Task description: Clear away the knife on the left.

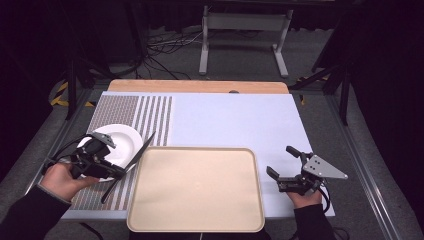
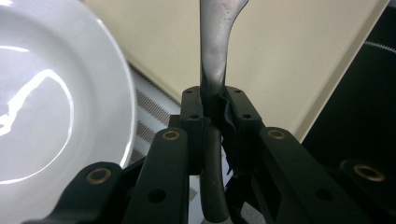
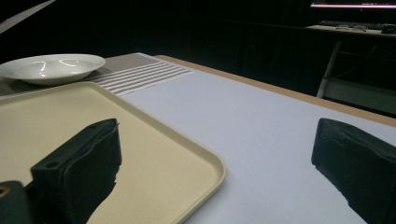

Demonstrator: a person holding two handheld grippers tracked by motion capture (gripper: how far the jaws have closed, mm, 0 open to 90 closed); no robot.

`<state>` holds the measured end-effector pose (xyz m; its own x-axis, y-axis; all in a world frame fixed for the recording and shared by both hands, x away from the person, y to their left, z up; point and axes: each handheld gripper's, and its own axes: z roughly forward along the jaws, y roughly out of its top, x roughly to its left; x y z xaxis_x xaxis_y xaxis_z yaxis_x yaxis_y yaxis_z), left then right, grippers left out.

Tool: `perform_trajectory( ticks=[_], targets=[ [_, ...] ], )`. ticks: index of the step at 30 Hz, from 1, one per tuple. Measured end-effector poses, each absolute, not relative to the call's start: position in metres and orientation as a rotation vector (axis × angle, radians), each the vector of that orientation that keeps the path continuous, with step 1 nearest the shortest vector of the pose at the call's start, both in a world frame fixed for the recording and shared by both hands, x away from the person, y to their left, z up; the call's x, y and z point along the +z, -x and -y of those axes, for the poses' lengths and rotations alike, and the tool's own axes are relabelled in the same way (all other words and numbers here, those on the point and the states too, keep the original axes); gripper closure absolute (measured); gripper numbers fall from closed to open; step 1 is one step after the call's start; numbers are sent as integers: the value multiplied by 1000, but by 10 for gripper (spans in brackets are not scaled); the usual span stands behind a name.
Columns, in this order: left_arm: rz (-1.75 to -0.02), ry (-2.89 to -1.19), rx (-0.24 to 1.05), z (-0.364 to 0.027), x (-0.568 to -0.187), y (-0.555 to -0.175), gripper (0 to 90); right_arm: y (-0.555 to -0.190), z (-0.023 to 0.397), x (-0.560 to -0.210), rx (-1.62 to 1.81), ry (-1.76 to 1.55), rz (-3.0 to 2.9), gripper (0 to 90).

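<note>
My left gripper [image 1: 121,173] [image 2: 215,108] is shut on a long, slim dark grey utensil [image 1: 143,149] [image 2: 214,51], gripped near its middle. The utensil slants from the striped mat up over the gap between a white plate [image 1: 120,137] [image 2: 46,116] and a beige tray [image 1: 195,185] [image 2: 289,56]. The plate lies just left of the gripper, the tray just right of it. My right gripper [image 1: 281,161] [image 3: 215,158] stands open beside the tray's right edge, with nothing between its jaws. In the right gripper view the plate [image 3: 51,65] sits far off beyond the tray [image 3: 46,121].
A grey and white striped placemat [image 1: 150,112] lies under the plate at the left. A pale sheet [image 1: 235,120] covers the wooden table [image 1: 200,86]. Beyond the table stand a white frame [image 1: 245,22] and floor cables [image 1: 165,50].
</note>
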<state>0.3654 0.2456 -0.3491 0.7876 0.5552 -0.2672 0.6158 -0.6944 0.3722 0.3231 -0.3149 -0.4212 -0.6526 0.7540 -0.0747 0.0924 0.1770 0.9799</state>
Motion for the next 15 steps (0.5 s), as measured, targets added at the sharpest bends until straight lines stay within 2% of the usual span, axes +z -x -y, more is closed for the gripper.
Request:
perform_trajectory(
  ticks=[15],
  targets=[
    [-935,-2497,-284,-217,-364,-363,800,-323,315,-421,1515,-791,-1895,24]
  ],
)
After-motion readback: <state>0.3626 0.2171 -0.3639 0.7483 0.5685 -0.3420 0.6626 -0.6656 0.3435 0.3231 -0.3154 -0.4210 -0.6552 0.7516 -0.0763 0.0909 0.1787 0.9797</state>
